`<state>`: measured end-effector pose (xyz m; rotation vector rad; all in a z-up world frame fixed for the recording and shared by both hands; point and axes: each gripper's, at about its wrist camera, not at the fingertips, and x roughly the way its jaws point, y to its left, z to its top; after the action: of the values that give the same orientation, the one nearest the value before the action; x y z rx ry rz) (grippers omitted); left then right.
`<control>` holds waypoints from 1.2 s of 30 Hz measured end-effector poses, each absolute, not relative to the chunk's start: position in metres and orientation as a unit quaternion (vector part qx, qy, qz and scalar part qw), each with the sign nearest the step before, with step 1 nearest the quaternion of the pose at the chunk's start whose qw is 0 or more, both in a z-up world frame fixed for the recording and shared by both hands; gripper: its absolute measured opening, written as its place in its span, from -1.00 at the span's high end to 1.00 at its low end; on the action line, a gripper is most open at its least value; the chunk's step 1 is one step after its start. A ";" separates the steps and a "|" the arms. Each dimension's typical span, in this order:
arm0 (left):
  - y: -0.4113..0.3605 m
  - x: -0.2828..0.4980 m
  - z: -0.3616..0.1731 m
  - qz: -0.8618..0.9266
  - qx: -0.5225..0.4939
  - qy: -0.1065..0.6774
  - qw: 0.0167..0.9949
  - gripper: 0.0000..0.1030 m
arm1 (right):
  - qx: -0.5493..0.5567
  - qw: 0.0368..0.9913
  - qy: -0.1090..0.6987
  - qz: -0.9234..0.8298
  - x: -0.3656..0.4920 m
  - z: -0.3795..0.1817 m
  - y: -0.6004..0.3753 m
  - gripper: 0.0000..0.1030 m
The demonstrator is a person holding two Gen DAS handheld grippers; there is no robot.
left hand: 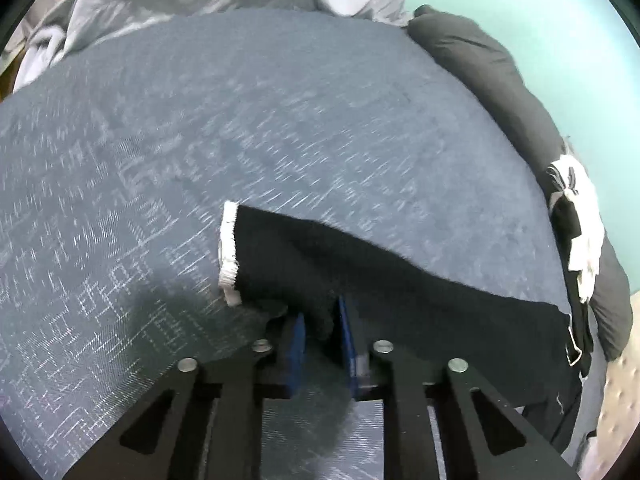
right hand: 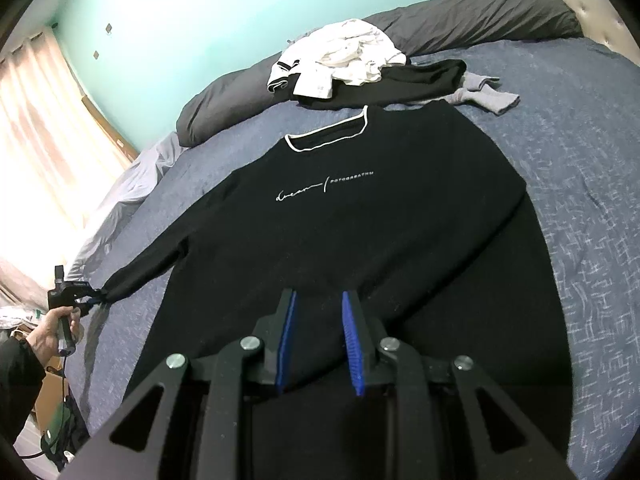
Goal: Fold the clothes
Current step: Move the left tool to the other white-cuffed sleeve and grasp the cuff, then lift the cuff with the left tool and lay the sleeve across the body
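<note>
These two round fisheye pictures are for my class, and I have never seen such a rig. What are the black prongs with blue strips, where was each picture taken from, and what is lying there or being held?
The prongs are hand-held grippers, one in each of a person's hands, each with a camera looking along its two fingers.

The left wrist picture shows the left gripper shut on the sleeve of a black sweater, near its white cuff. The right wrist picture looks over the open right gripper, which holds nothing, at the black sweater spread flat on a blue bedspread. At its left edge you see the person's left hand holding the other gripper.

Behind the sweater lies a pile of white and black clothes against a dark grey pillow.
</note>
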<state>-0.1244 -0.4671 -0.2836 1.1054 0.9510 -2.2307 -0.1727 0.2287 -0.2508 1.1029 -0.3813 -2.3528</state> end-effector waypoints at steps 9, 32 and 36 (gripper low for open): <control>-0.412 -0.154 -0.200 -0.865 0.369 0.298 0.161 0.80 | 0.400 0.252 -0.156 -0.867 -0.173 -0.248 0.240 0.56; -0.011 -0.207 -0.083 -0.901 0.382 0.103 -0.177 0.81 | 0.396 0.204 -0.192 -0.874 -0.151 -0.242 0.315 0.56; 0.062 -0.200 -0.134 -0.877 0.427 0.045 -0.217 0.81 | 0.394 0.198 -0.201 -0.875 -0.148 -0.243 0.328 0.56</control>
<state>-0.1996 0.0620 -0.1340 1.5667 0.1634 -3.2133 -0.1484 0.3278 -0.2429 1.1034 -0.5631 -2.4475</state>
